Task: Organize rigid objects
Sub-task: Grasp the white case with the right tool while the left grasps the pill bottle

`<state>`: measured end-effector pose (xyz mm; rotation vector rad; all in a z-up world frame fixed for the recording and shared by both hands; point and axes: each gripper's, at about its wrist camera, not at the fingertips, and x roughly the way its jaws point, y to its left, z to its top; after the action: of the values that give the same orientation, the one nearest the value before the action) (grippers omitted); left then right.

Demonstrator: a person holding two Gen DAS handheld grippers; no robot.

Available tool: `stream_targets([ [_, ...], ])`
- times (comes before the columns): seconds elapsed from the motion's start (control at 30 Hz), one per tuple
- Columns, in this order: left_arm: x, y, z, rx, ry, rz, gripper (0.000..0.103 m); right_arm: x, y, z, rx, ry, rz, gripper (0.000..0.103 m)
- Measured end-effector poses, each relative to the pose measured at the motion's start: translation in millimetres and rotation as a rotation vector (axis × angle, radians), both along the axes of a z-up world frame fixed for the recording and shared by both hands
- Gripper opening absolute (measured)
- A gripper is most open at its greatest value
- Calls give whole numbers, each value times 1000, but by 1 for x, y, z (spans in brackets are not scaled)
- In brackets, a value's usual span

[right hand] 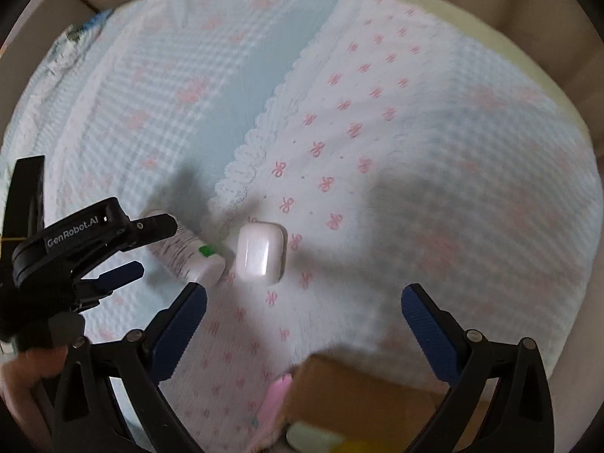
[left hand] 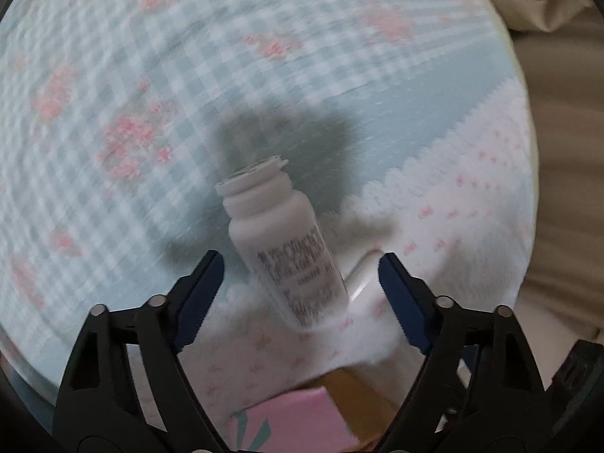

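A white pill bottle [left hand: 279, 234] with a printed label lies on its side on the patterned bedspread, cap end pointing away. My left gripper [left hand: 300, 287] straddles its lower half, and a gap shows on each side between pads and bottle. In the right wrist view the same bottle [right hand: 188, 260] lies between the left gripper's fingers [right hand: 158, 226]. A white earbud case [right hand: 260, 253] rests just right of it. My right gripper [right hand: 302, 321] hangs open above the bedspread, a little nearer than the case, with nothing between its fingers.
A brown cardboard box [right hand: 358, 389] sits at the near edge, with a pink box [left hand: 298, 422] inside it. The blue-checked and pink-bow bedspread [right hand: 377, 132] covers the surface. Beige floor lies beyond its edge. A hand [right hand: 26, 370] holds the left gripper.
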<state>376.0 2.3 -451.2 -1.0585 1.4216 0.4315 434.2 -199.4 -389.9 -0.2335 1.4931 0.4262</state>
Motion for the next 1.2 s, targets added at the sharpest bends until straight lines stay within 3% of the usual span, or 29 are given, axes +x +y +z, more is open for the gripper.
stream_targets([
  [0.17,3,-2,-20,-8,25,45,68,11,21,-49,-21,109,-6,90],
  [0.37,3,-10,-28,-2,36,37,59,13,37,-78,-22,166,-18,83],
  [0.43,5,-14,-28,2,38,34,59,12,41,-84,-23,179,-29,74],
  [0.67,5,-23,-37,13,31,4,56,4,54,-98,-104,131,15,59],
  [0.73,-2,-19,-37,14,19,-15,56,0,57,-97,-113,110,27,42],
  [0.77,-4,-17,-35,16,9,-22,55,-2,59,-96,-119,100,34,40],
  [1.2,-27,-6,5,116,-67,-143,52,-7,60,-71,-44,75,3,40],
])
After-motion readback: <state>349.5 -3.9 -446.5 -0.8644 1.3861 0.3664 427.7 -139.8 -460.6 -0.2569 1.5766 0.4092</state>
